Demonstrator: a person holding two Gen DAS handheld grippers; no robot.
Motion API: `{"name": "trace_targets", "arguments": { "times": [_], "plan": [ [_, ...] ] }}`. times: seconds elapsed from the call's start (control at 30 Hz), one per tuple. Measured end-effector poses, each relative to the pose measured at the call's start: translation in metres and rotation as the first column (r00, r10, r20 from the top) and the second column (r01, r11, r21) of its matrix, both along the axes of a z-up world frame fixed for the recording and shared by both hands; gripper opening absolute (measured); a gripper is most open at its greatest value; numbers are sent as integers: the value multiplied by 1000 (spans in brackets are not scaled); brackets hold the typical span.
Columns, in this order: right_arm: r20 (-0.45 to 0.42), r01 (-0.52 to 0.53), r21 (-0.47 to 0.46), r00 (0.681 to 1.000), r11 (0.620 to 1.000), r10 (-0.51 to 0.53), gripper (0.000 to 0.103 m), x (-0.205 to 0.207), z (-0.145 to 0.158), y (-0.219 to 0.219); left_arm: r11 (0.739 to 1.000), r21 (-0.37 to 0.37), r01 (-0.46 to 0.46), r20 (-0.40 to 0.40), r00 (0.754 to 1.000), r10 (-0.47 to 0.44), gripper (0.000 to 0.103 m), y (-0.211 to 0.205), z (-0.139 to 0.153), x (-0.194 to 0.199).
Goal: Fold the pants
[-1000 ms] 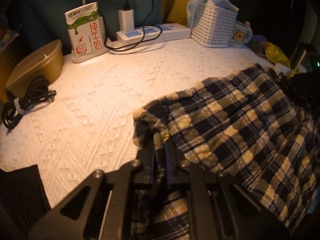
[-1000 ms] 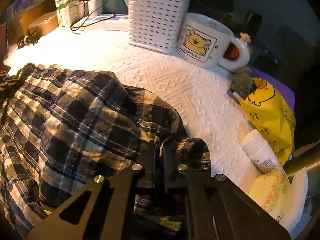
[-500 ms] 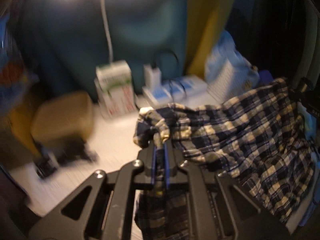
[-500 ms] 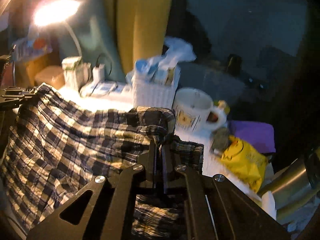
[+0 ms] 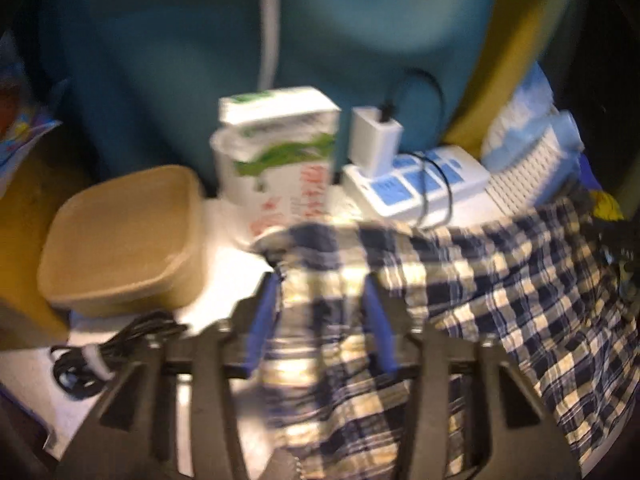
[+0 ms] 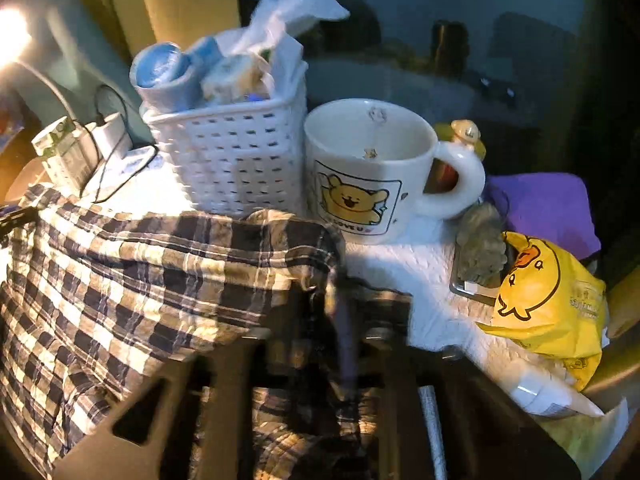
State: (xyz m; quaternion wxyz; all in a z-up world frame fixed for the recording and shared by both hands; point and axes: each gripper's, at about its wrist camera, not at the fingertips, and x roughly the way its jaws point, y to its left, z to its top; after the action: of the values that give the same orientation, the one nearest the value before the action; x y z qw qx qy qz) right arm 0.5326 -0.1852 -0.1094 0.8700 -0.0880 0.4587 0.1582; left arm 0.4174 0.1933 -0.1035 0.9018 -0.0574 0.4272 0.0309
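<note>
Left wrist view: pants (image 5: pixel 500 300) stretch left to right; left gripper (image 5: pixel 320 312) and right gripper (image 6: pixel 340 312) jaws have just been opening, cloth loose between them.

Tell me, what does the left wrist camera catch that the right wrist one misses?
Only the left wrist view shows the tan lidded box and the coiled black cable. Only the right wrist view shows the bear mug, the yellow duck bag and the purple cloth. Both show the plaid pants, white basket, milk carton and charger.
</note>
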Motion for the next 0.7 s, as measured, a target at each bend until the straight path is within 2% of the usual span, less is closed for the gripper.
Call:
{"name": "trace_targets", "arguments": {
  "times": [0.03, 0.07, 0.13, 0.3, 0.37, 0.5, 0.6, 0.7],
  "plan": [
    [23, -1, 3, 1000, 1000, 1, 74, -1, 6, -1, 1000, -7, -14, 13, 1000, 14, 59, 4, 7, -5],
    [48, -4, 2, 999, 1000, 4, 79, -4, 15, -1, 999, -13, -29, 26, 999, 30, 70, 7, 13, -13],
    [82, -11, 16, 997, 1000, 9, 79, -13, 33, -3, 998, -33, -50, 59, 997, 52, 78, 14, 26, -29],
    [119, -44, 20, 992, 999, 41, 79, -51, 58, -9, 991, -130, -13, 74, 997, 23, 79, 2, 44, -78],
    [128, -57, 24, 990, 998, 54, 79, -68, 64, -16, 988, -156, 11, 55, 998, -2, 80, -10, 37, -95],
    [111, -59, 34, 992, 998, 55, 79, -95, 63, -36, 983, -183, 13, -35, 999, -20, 80, -29, 0, -115],
    [66, -59, 48, 996, 997, 56, 77, -112, 53, -49, 978, -207, -9, -122, 992, -16, 80, -35, -31, -120],
    [11, -87, 55, 996, 995, 86, 65, -126, 40, -51, 971, -236, -26, -162, 987, -13, 80, -39, -39, -130]
  ]
}}
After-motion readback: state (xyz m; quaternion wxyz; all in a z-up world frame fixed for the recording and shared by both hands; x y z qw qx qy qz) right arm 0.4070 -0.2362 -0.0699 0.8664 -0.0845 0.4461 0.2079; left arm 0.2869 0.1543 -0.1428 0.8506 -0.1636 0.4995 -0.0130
